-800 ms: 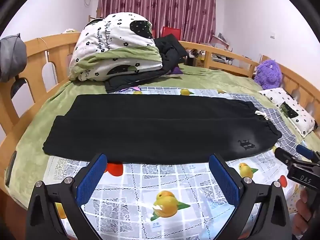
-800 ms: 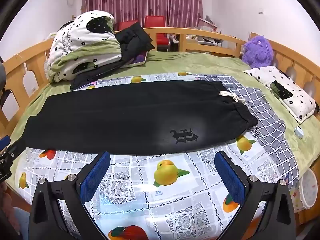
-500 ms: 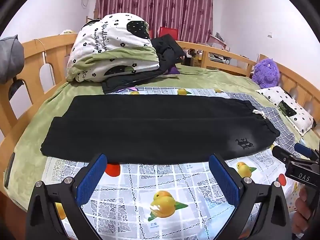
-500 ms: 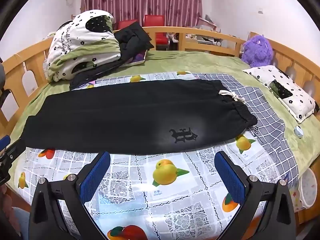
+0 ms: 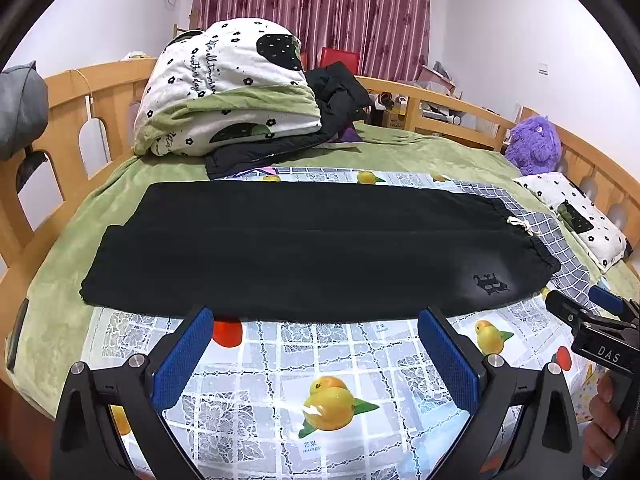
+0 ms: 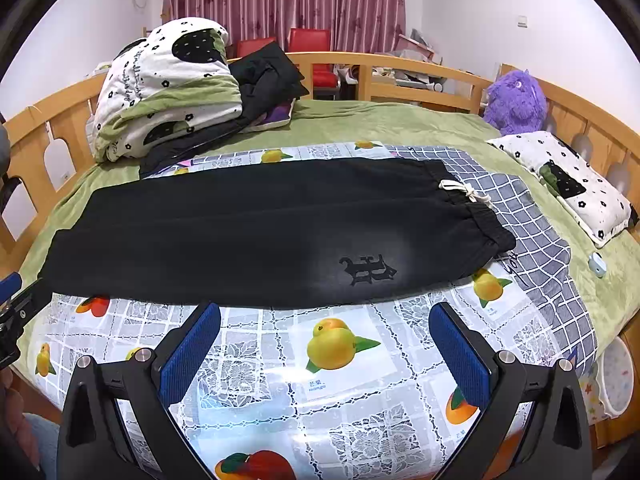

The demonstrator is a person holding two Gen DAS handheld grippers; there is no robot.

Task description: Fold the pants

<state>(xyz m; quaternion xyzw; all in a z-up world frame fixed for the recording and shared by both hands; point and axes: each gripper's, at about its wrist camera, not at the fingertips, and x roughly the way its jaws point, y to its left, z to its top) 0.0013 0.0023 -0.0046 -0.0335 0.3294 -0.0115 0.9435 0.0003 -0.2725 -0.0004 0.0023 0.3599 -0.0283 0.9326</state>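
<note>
1. Here the black pants [image 5: 312, 248] lie flat on the fruit-print plastic sheet [image 5: 340, 360] that covers the bed, already doubled leg on leg, waistband and drawstring [image 6: 460, 192] at the right end, cuffs at the left.
2. The left gripper [image 5: 316, 360] hangs with its blue pads wide apart and empty, just short of the pants' near edge; the right gripper [image 6: 324, 352] is likewise spread and holding nothing.
3. Likely risk: the sheet looks slick, so a pinch could drag the pants along it, or catch only the top layer and split the stacked legs.
4. Uneven lifting by the two hands would probably skew the fold.
5. The cuff end is dark and hard to read; how neatly the legs align beneath cannot be told.
</note>
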